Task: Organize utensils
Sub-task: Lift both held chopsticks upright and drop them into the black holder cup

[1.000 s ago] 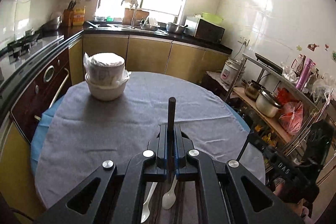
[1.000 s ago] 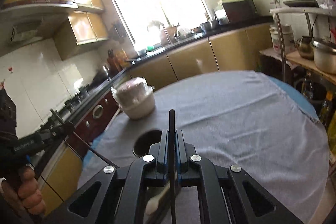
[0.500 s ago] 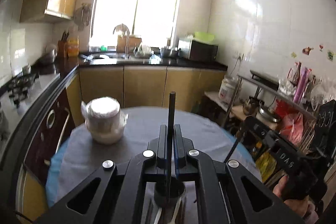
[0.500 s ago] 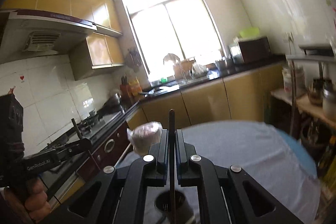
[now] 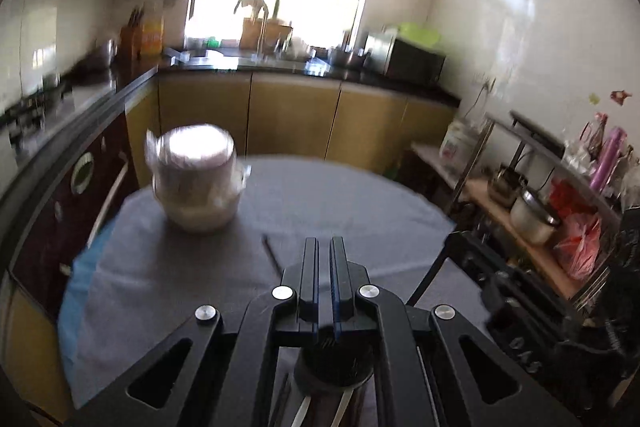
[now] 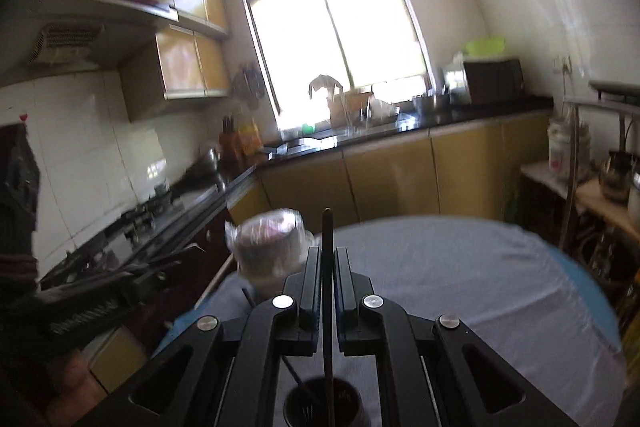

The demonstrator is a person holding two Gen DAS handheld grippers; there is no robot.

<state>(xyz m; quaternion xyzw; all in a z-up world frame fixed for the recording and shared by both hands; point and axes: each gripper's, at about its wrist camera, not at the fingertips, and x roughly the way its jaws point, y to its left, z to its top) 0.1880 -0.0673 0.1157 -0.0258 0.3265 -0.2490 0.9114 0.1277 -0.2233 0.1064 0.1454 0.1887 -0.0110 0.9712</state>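
Note:
A dark utensil holder cup (image 5: pixel 334 373) stands on the grey-clothed round table, right under both grippers; it also shows in the right wrist view (image 6: pixel 322 405). My left gripper (image 5: pixel 324 247) has its jaws nearly together with nothing between them. A dark chopstick (image 5: pixel 271 254) leans out of the cup to its left. White spoon handles (image 5: pixel 302 409) lie beside the cup. My right gripper (image 6: pixel 327 255) is shut on a dark chopstick (image 6: pixel 327 239), held upright with its lower end in the cup.
A stack of plastic-wrapped white bowls (image 5: pixel 196 183) stands on the far left of the table (image 5: pixel 340 195). The right gripper's body (image 5: pixel 520 299) is close on the right. A shelf with pots (image 5: pixel 528 211) stands to the right. Kitchen counters run behind.
My left gripper no longer holds its chopstick, which now leans in the cup. The right gripper still holds its chopstick, now lower into the cup. Both views shifted and blurred.

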